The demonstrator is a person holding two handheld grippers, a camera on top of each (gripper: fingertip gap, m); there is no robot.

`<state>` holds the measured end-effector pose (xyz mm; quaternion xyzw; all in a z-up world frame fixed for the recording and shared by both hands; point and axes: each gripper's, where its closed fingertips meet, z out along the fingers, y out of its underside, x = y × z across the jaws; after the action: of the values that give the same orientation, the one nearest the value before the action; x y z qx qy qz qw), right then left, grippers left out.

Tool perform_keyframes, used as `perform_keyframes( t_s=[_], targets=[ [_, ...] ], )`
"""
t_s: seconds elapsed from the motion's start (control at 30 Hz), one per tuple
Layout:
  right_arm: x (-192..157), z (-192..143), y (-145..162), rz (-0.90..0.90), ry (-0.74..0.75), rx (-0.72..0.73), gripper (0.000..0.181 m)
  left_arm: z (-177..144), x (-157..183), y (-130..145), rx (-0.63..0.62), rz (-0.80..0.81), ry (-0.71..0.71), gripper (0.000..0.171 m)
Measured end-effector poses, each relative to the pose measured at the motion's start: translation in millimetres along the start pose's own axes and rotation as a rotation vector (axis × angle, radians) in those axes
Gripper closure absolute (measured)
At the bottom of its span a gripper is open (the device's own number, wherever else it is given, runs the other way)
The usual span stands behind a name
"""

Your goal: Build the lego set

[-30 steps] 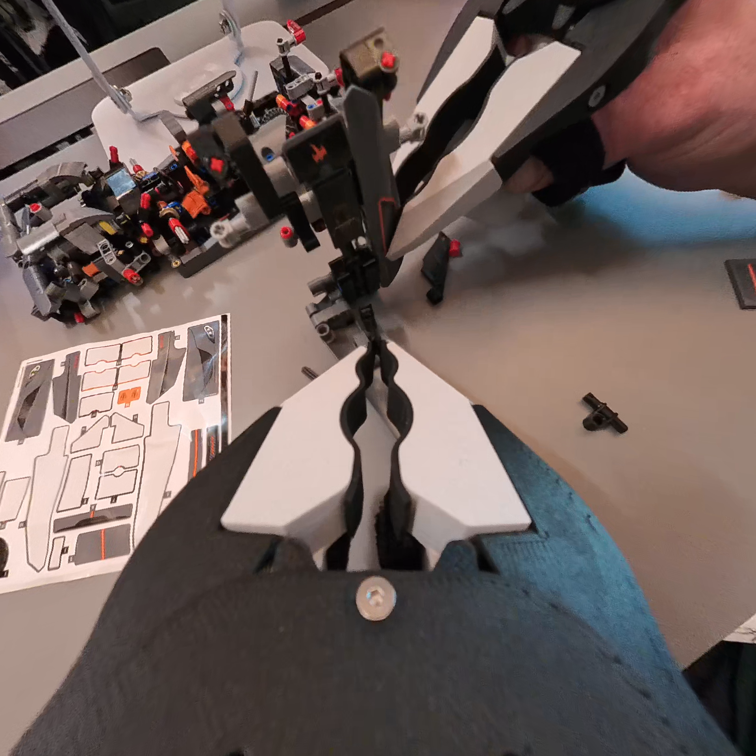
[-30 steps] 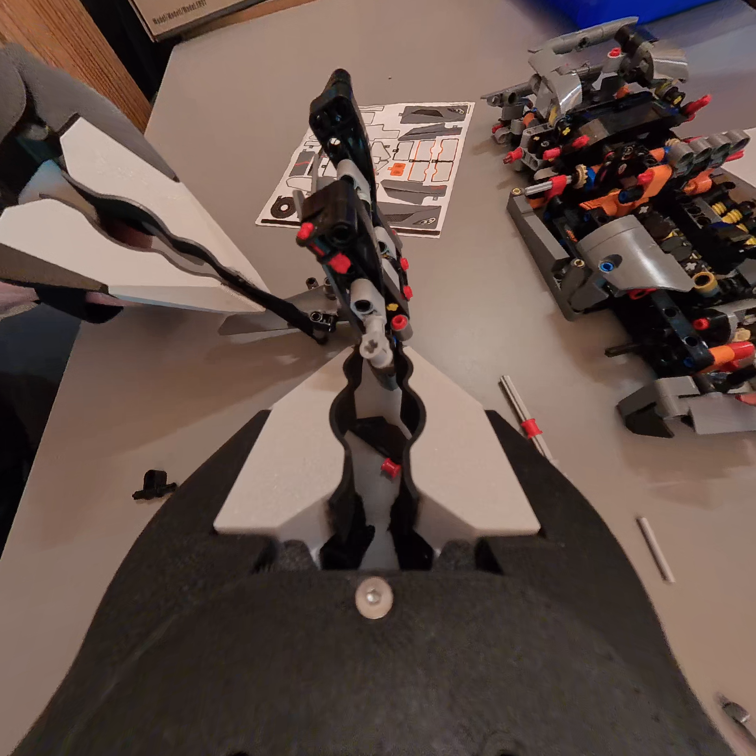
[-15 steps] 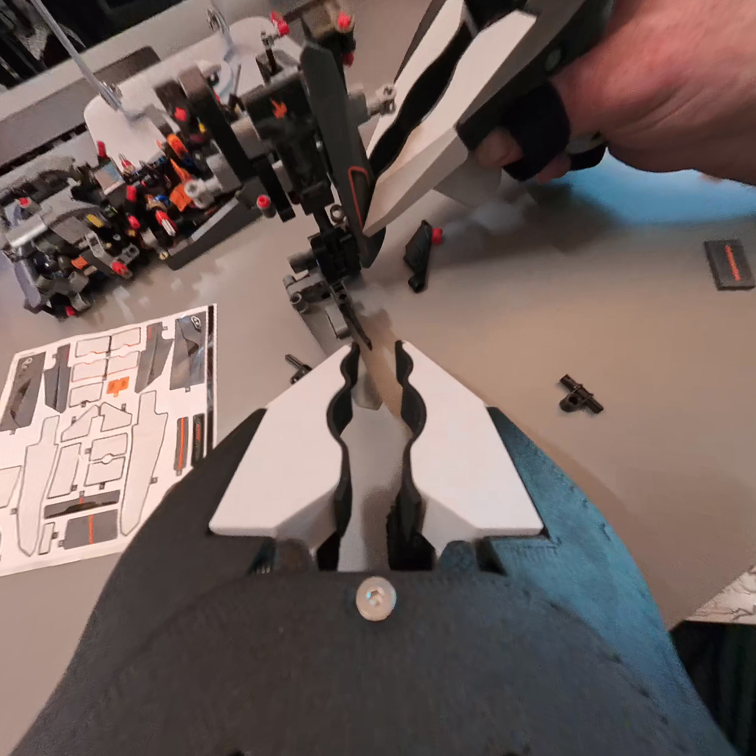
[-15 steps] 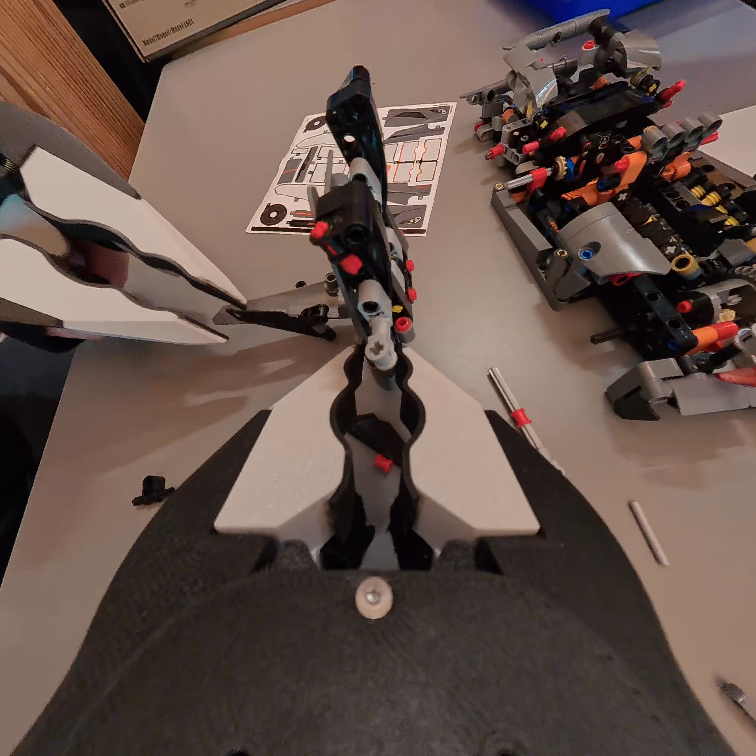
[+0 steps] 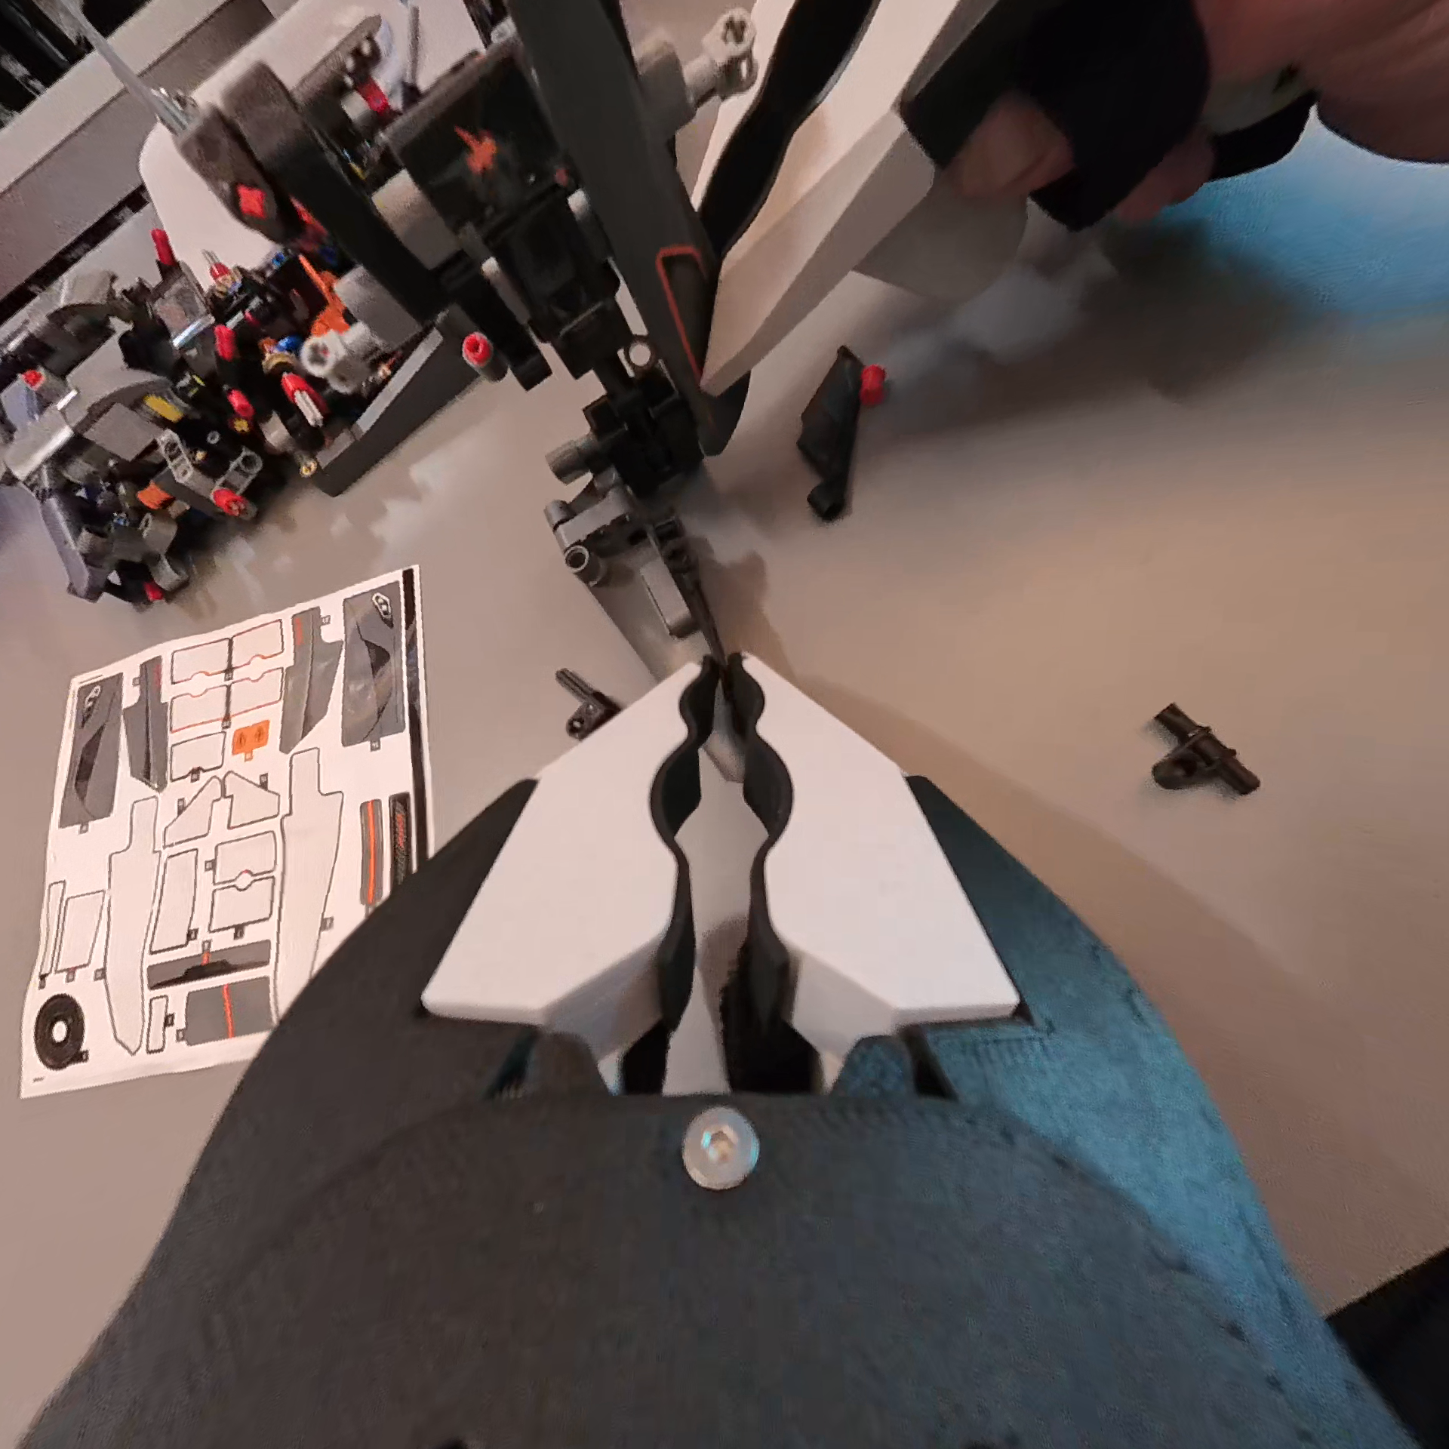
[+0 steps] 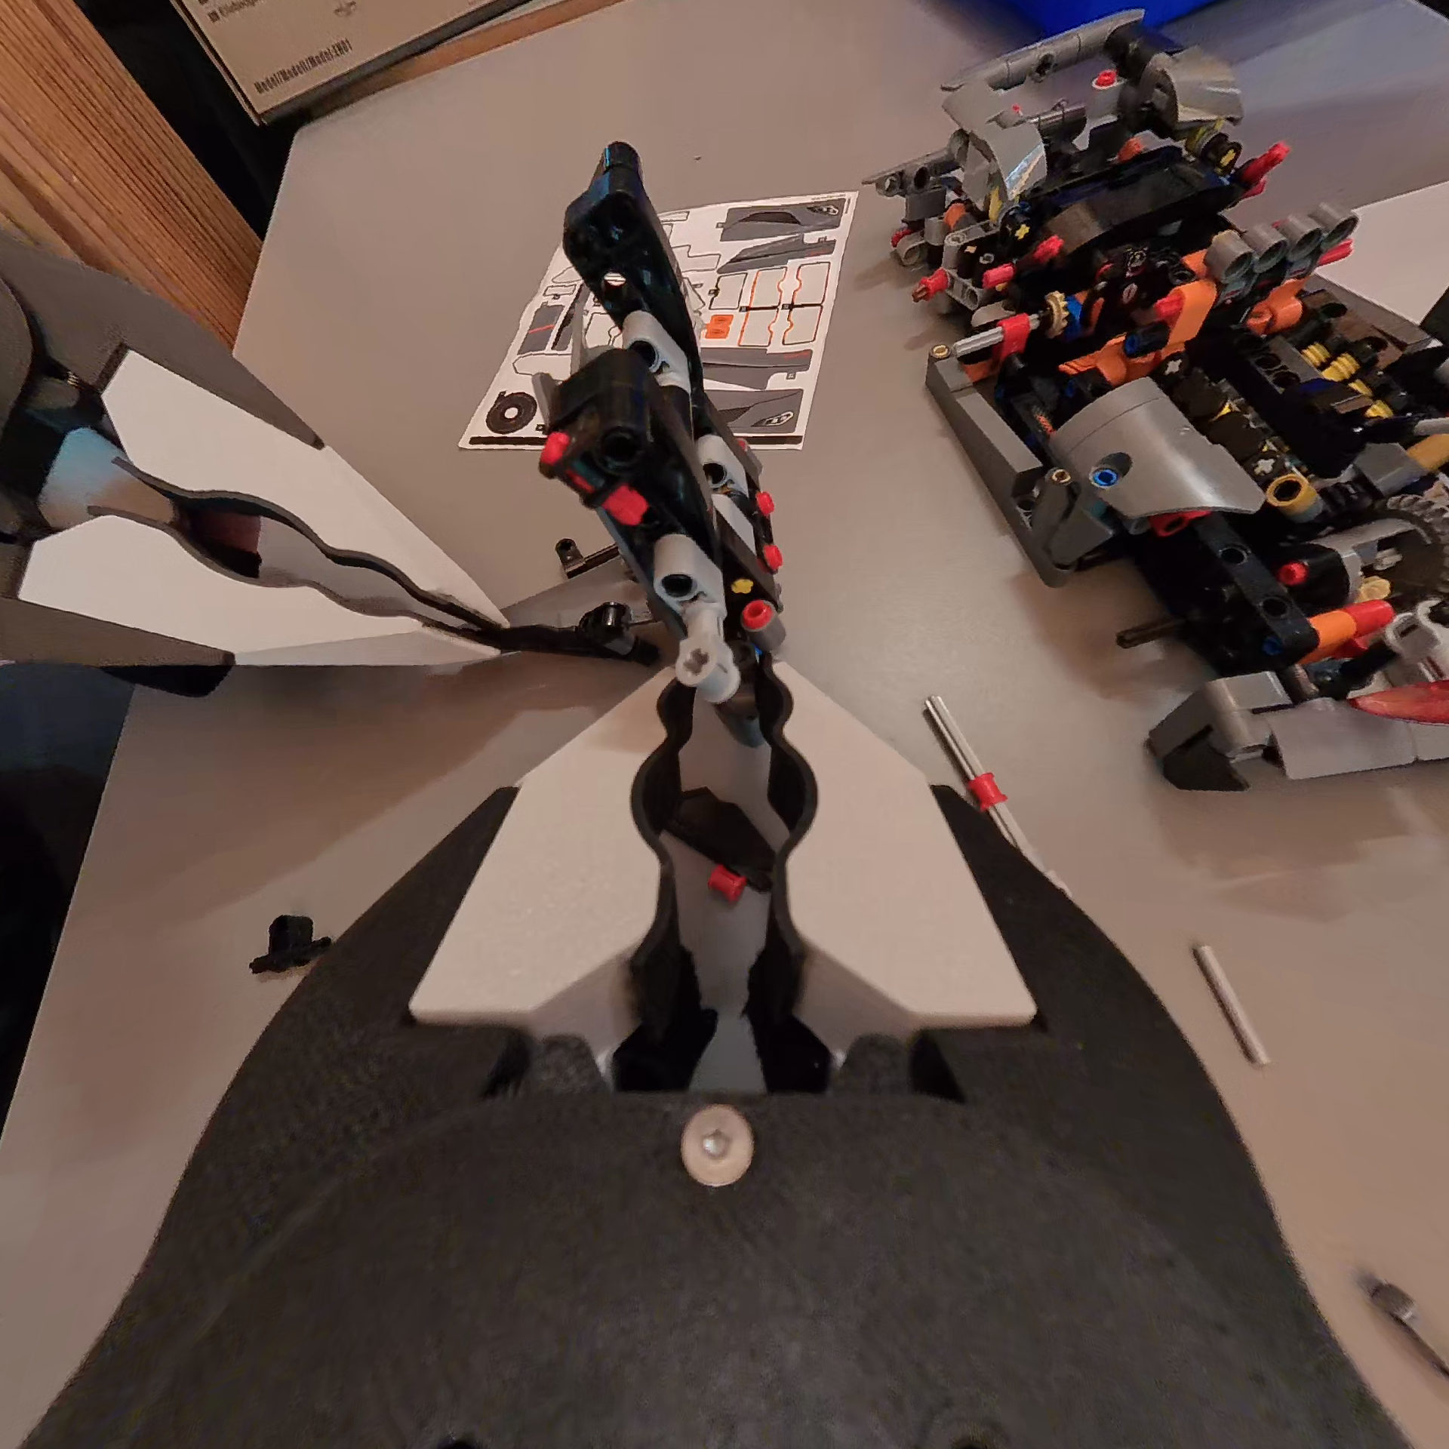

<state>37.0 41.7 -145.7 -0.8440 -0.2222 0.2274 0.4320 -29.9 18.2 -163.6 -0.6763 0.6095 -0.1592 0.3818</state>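
Note:
My right gripper point(image 6: 725, 682) is shut on the lower end of a black and grey lego sub-assembly point(image 6: 651, 470) with red pins and holds it upright above the table. The left wrist view shows that sub-assembly point(image 5: 549, 219) close up, with the right gripper point(image 5: 709, 376) behind it. My left gripper point(image 5: 721, 666) is shut on a thin black piece point(image 5: 698, 611) that sticks out from the sub-assembly's bottom. The right wrist view shows the left gripper point(image 6: 490, 627) coming in from the left, pinching this piece point(image 6: 572, 639). The large car chassis point(image 6: 1176, 392) sits at the right.
A sticker sheet point(image 5: 227, 823) lies left of my left gripper. Loose parts lie on the grey table: a black connector point(image 5: 1200, 757), a black panel with a red pin point(image 5: 835, 423), a small black pin point(image 5: 584, 702), a grey axle with a red bush point(image 6: 972, 776), a grey rod point(image 6: 1227, 1004). The left gripper's tips are roughly 8 cm from the right gripper's. My left gripper's tips are some 10 cm from the black connector point(image 5: 1200, 757). Look for it in the right wrist view point(image 6: 286, 938) too.
Half a second ago my left gripper was open and back from the thin black piece; now it has moved in and shut on it. The right gripper has brought the sub-assembly nearer.

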Motion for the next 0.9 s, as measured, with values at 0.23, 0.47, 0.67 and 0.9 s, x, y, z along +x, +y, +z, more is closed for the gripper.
perform_keyframes(
  t_s=[0.23,0.47,0.67,0.9],
  targets=[
    [-2.0,1.2,0.4,-0.008,0.006,-0.009,0.166,8.2,3.3,13.2,-0.034,0.029,-0.028,0.171],
    [0.3,0.1,0.6,0.002,0.005,-0.006,0.167,2.2,-1.0,8.9,0.007,0.020,-0.046,0.158],
    [2.2,-0.9,0.9,0.014,0.005,-0.003,0.168,-2.7,-0.9,6.0,0.020,0.023,-0.044,0.147],
    [9.0,-4.9,1.5,0.094,0.007,0.009,0.168,-4.5,-4.0,4.7,0.011,0.152,-0.115,0.138]
  ],
)
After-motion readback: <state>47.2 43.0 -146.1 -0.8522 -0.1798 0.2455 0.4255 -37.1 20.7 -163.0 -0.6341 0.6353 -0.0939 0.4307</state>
